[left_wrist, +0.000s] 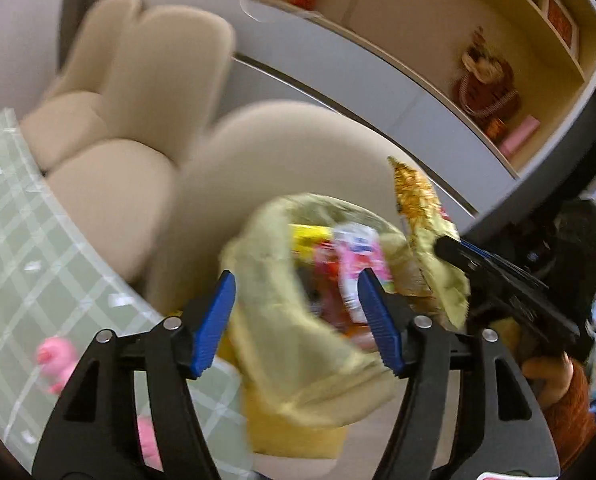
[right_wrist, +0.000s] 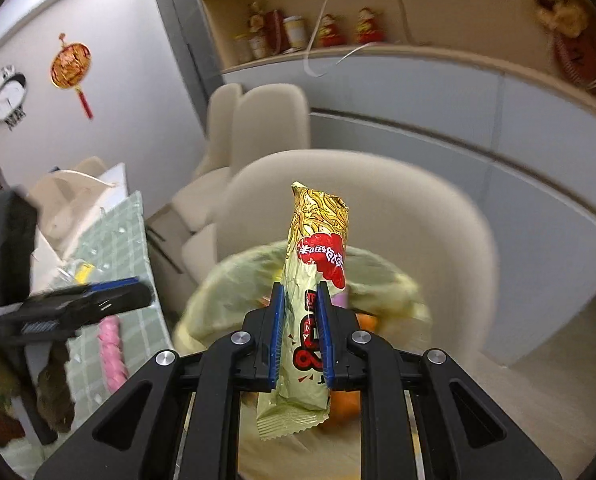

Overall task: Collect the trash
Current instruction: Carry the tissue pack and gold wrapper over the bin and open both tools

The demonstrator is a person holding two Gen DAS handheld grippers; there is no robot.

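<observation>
A yellow-green trash bag (left_wrist: 282,344) stands open below my left gripper (left_wrist: 298,320), with a pink-and-white packet (left_wrist: 357,264) and other colourful wrappers inside. The left jaws are wide apart and their blue pads press on nothing. My right gripper (right_wrist: 301,320) is shut on a long gold-and-green noodle snack wrapper (right_wrist: 317,240), held upright over the bag (right_wrist: 210,292). In the left wrist view that wrapper (left_wrist: 413,196) rises at the bag's right rim, with the right gripper (left_wrist: 449,248) beside it. In the right wrist view the left gripper (right_wrist: 138,292) shows blurred at the left.
A beige rounded chair (left_wrist: 298,148) stands just behind the bag, with more beige chairs (left_wrist: 146,80) further back. A table under a green checked cloth (left_wrist: 26,260) lies to the left, with pink items (left_wrist: 54,360) on it. Grey cabinets (left_wrist: 357,76) line the back. A hand (left_wrist: 545,372) holds the right gripper.
</observation>
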